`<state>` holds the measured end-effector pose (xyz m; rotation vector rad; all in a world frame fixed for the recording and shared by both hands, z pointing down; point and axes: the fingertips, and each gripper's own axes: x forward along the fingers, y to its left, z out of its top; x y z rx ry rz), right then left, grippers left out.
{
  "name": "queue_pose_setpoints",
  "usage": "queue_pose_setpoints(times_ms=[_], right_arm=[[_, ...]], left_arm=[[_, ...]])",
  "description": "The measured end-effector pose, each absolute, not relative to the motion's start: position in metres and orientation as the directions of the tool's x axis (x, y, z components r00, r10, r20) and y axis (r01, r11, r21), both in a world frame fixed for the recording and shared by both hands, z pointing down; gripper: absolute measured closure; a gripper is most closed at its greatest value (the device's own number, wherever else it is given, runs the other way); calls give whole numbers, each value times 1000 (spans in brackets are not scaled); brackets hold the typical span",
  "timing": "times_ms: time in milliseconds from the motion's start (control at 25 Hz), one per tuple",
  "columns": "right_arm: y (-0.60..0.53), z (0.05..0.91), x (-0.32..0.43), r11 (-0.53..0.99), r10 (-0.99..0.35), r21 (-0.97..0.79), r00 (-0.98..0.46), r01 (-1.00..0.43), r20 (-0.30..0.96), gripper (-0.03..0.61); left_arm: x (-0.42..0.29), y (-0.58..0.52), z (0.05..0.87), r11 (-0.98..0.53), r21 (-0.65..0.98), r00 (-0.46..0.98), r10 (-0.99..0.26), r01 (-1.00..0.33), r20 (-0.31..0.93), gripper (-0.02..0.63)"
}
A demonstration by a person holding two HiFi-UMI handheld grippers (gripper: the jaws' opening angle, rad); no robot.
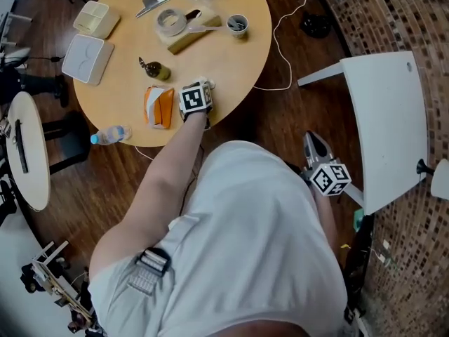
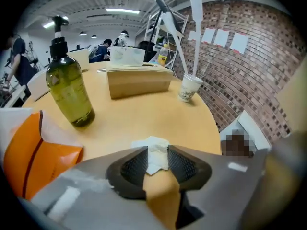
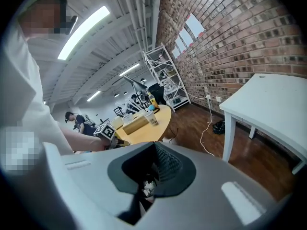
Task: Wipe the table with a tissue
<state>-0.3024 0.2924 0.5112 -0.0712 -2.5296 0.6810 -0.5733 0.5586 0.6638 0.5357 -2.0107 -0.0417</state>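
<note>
A small crumpled white tissue (image 2: 156,150) lies on the round wooden table (image 1: 231,55) near its front edge. My left gripper (image 2: 157,163) points steeply down at it, jaws apart, with the tissue in the gap between the ribbed pads (image 2: 136,166). In the head view the left gripper (image 1: 203,84) sits at the table's near rim, right of an orange packet (image 1: 159,107). My right gripper (image 1: 313,142) hangs off the table beside the person's hip, above the wood floor, its jaws drawn together to a point. In its own view the right gripper (image 3: 148,176) holds nothing I can make out.
A green pump bottle (image 2: 69,87) stands just left of the tissue. Farther back are a wooden box (image 2: 138,80), a paper cup (image 2: 189,87) with utensils, a tape roll (image 1: 170,22) and two white containers (image 1: 88,57). A white table (image 1: 389,125) stands at right; a cable (image 1: 280,48) trails on the floor.
</note>
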Motion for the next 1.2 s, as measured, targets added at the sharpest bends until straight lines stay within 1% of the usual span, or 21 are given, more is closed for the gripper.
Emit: queue_pose_setpoints(times_ms=[80, 200, 280, 320, 360, 440, 480, 560, 680, 800, 920, 1080, 1200], right_arm=[[287, 511, -301, 866, 156, -488, -870, -107, 468, 571], [284, 513, -298, 860, 137, -493, -870, -133, 474, 571], [282, 515, -294, 849, 130, -508, -871, -149, 473, 571], [280, 517, -292, 843, 127, -514, -872, -156, 473, 571], [279, 519, -290, 839, 125, -519, -872, -161, 473, 571], [279, 523, -285, 833, 123, -527, -871, -169, 475, 571], [278, 524, -282, 830, 123, -530, -871, -172, 475, 571], [276, 526, -278, 824, 125, -540, -874, -172, 470, 571], [267, 527, -273, 815, 125, -552, -879, -173, 460, 571], [253, 528, -267, 812, 122, -557, -882, -175, 454, 571], [240, 526, -257, 808, 100, -559, -889, -190, 447, 571], [229, 533, -249, 806, 73, -554, -894, -208, 442, 571], [219, 538, -252, 806, 104, -564, -896, -178, 432, 571]], left_arm=[[-574, 556, 667, 904, 267, -374, -388, -335, 842, 466], [-580, 553, 664, 892, 269, -385, -407, -364, 828, 450], [-575, 543, 664, 867, 317, -350, -455, -385, 819, 302], [-574, 541, 664, 862, 323, -341, -461, -390, 820, 296], [-574, 541, 665, 866, 314, -341, -452, -389, 824, 301], [-574, 544, 669, 884, 299, -344, -423, -360, 838, 388], [-572, 544, 672, 889, 308, -334, -420, -340, 844, 405], [-569, 542, 675, 892, 318, -324, -419, -321, 848, 418], [-580, 548, 667, 893, 269, -394, -408, -362, 824, 473], [-571, 533, 650, 857, 302, -422, -477, -417, 771, 486], [-550, 498, 634, 791, 352, -402, -572, -501, 715, 489], [-506, 434, 622, 619, 461, -253, -731, -636, 634, 489], [-458, 393, 606, 484, 461, -147, -791, -744, 594, 489]])
